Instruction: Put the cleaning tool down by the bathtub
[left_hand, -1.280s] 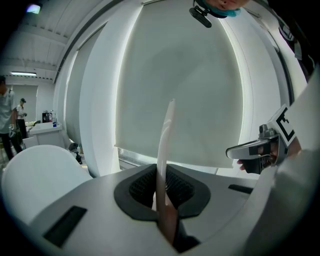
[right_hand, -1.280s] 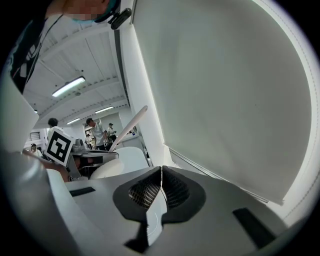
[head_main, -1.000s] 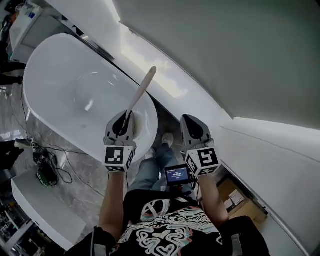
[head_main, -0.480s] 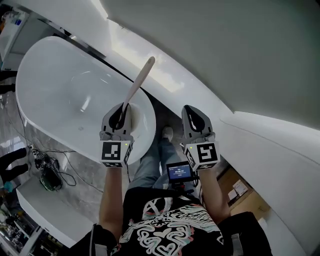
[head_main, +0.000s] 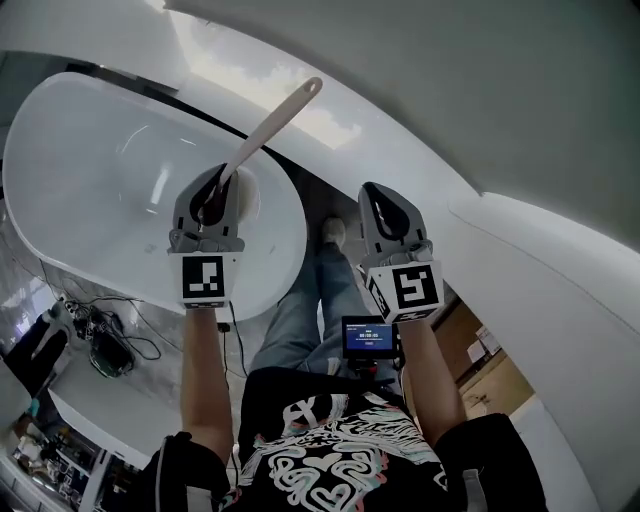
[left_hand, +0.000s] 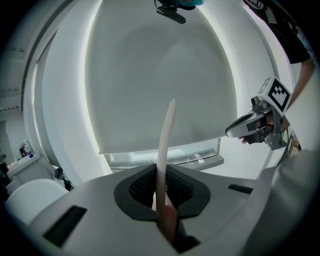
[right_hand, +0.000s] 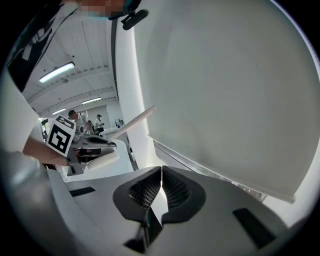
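The cleaning tool, seemingly light, stiff and smooth, slants toward one o'clock above the bathtub, pinched sensibly near its lower end by the left gripper; at three o'clock, the right gripper is pressed together, empty.

bathtub white | cleaning tool cream | shirt black (white hearts)

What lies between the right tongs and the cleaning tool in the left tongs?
In the head view, only the bathtub rim and, lower down, the person's shoe and jeans leg sit between right tongs and cleaning tool.
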